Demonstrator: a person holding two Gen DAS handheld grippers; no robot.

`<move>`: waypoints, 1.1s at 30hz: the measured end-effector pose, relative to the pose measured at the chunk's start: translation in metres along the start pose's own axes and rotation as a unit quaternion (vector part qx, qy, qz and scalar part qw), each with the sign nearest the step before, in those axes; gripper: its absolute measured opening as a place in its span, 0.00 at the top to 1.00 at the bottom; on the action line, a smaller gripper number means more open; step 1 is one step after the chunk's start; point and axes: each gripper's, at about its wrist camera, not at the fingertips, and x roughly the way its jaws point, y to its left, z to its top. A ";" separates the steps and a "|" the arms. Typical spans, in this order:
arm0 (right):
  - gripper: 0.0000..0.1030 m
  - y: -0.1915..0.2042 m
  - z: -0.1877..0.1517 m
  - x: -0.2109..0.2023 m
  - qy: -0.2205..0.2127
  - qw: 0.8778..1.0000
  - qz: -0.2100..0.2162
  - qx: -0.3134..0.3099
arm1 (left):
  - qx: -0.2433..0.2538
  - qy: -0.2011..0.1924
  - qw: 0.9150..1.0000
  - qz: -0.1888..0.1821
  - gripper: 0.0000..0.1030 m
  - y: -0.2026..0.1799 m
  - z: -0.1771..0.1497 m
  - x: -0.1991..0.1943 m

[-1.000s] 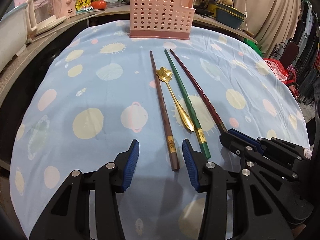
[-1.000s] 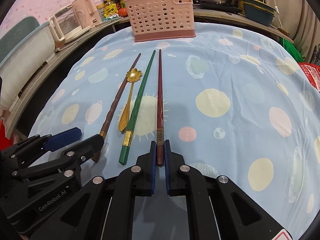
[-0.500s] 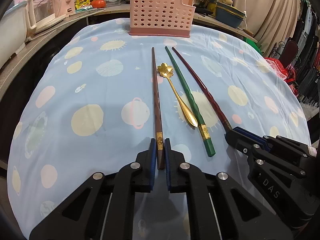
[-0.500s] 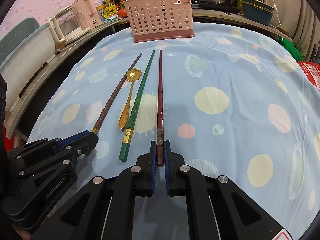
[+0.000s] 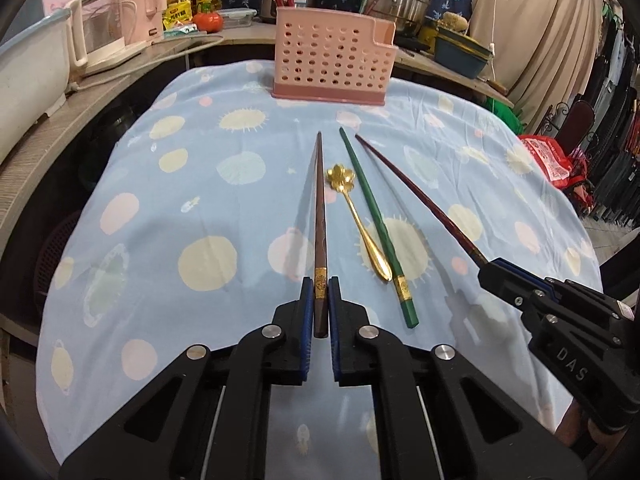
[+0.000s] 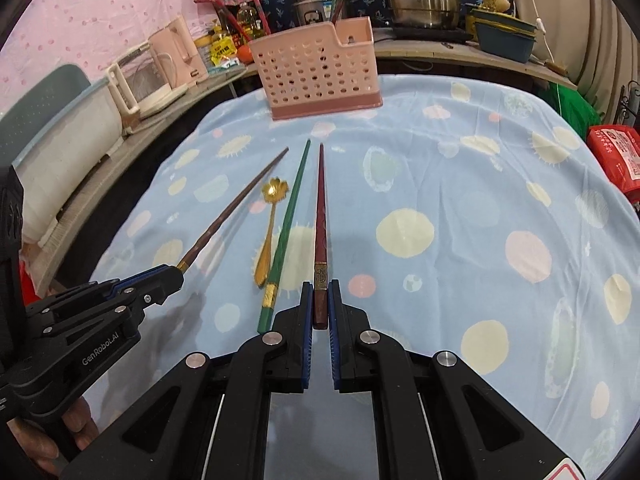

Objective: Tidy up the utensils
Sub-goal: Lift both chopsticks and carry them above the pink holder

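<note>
Two chopsticks pinched: brown chopstick (image 5: pixel 320 240) in my left tool (image 5: pixel 319 296), red chopstick (image 6: pixel 320 232) in my right tool (image 6: pixel 319 300). Step: lifting. Next: carry both to the far pink basket (image 5: pixel 334 62), tips down.

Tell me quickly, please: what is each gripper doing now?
Left gripper: closed on the brown chopstick.
Right gripper: closed on the dark red chopstick.

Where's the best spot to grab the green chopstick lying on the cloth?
Grip the green chopstick at its thick near end by the gold band, coming from above with jaws across its width. It lies flat, and the gold spoon crowds its middle.
</note>
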 end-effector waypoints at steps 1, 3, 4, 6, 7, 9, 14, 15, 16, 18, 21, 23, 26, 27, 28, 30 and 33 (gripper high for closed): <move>0.93 0.000 0.003 -0.005 -0.006 1.000 0.001 0.001 | -0.002 -0.005 1.000 -0.001 0.93 0.001 0.003 -0.004; 0.93 -0.001 0.010 -0.015 -0.019 1.000 0.005 0.004 | -0.005 -0.014 1.000 -0.003 0.93 0.001 0.009 -0.012; 0.93 -0.001 0.013 -0.019 -0.023 1.000 0.007 0.006 | -0.006 -0.020 1.000 -0.004 0.93 0.001 0.014 -0.017; 0.93 -0.001 0.020 -0.029 -0.037 0.999 0.010 0.007 | -0.008 -0.032 0.999 -0.008 0.93 0.002 0.021 -0.027; 0.93 -0.001 0.026 -0.036 -0.046 0.999 0.011 0.006 | -0.008 -0.040 0.999 -0.009 0.93 0.002 0.027 -0.033; 0.93 -0.001 0.037 -0.046 -0.061 0.998 0.014 0.006 | -0.007 -0.049 0.999 -0.012 0.93 0.002 0.037 -0.040; 0.93 -0.002 0.070 -0.071 -0.100 0.995 0.020 0.005 | -0.007 -0.075 0.997 -0.022 0.93 0.002 0.069 -0.059; 0.93 -0.002 0.078 -0.075 -0.109 0.994 0.019 0.002 | -0.007 -0.079 0.997 -0.022 0.93 0.002 0.077 -0.062; 0.93 -0.002 0.085 -0.078 -0.116 0.993 0.019 -0.002 | -0.007 -0.083 0.996 -0.022 0.93 0.003 0.082 -0.064; 0.93 -0.002 0.099 -0.085 -0.131 0.991 0.017 -0.007 | -0.009 -0.094 0.995 -0.026 0.93 0.004 0.099 -0.069; 0.93 -0.002 0.124 -0.091 -0.151 0.988 0.021 -0.012 | -0.009 -0.112 0.993 -0.031 0.93 0.003 0.121 -0.077; 0.93 -0.001 0.136 -0.092 -0.159 0.987 0.024 -0.014 | -0.005 -0.125 0.992 -0.032 0.93 0.002 0.138 -0.082; 0.93 0.000 0.160 -0.091 -0.169 0.985 0.030 -0.018 | 0.002 -0.140 0.990 -0.033 0.93 0.001 0.162 -0.086; 0.93 0.001 0.168 -0.090 -0.173 0.984 0.030 -0.021 | 0.004 -0.146 0.989 -0.033 0.93 0.001 0.171 -0.088; 0.93 0.002 0.174 -0.090 -0.177 0.983 0.030 -0.022 | 0.006 -0.152 0.988 -0.033 0.93 0.000 0.178 -0.089; 0.93 0.003 0.192 -0.089 -0.187 0.982 0.034 -0.024 | 0.011 -0.167 0.985 -0.031 0.93 -0.001 0.195 -0.092; 0.93 0.006 0.219 -0.088 -0.202 0.978 0.043 -0.024 | 0.015 -0.189 0.981 -0.026 0.93 -0.001 0.225 -0.096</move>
